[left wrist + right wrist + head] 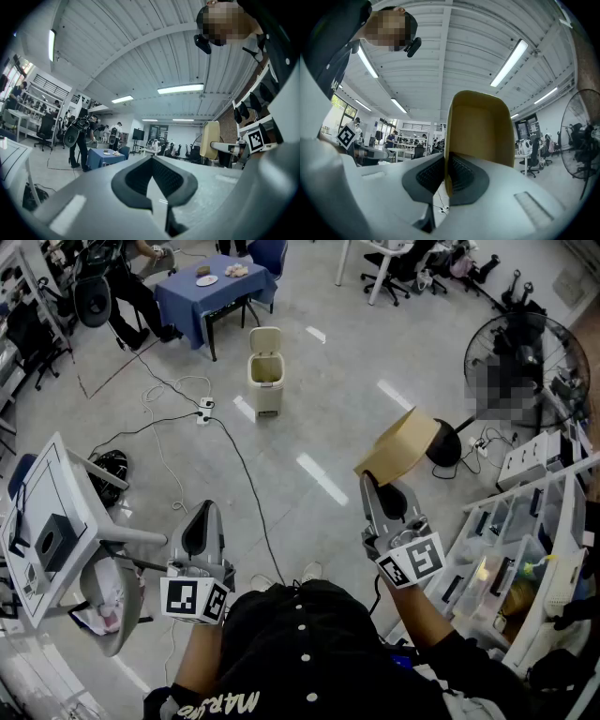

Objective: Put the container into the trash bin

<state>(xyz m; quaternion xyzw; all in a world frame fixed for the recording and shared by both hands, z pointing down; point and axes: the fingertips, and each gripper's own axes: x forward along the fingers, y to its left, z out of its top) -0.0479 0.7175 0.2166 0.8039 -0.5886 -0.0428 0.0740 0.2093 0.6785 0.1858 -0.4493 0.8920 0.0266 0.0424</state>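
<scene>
Far across the pale floor (328, 409), a cream trash bin (265, 371) stands with its lid up. Nearer, on the right, the tan container (401, 446) is held in the air, its edge clamped by the right hand-held gripper (367, 480). To the left, the left hand-held gripper (207, 508) has its jaws together on nothing.

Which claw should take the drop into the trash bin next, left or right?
Right. The right claw is shut on the container, while the left claw is shut on nothing. The trash bin stands ahead on the floor with its lid up.
</scene>
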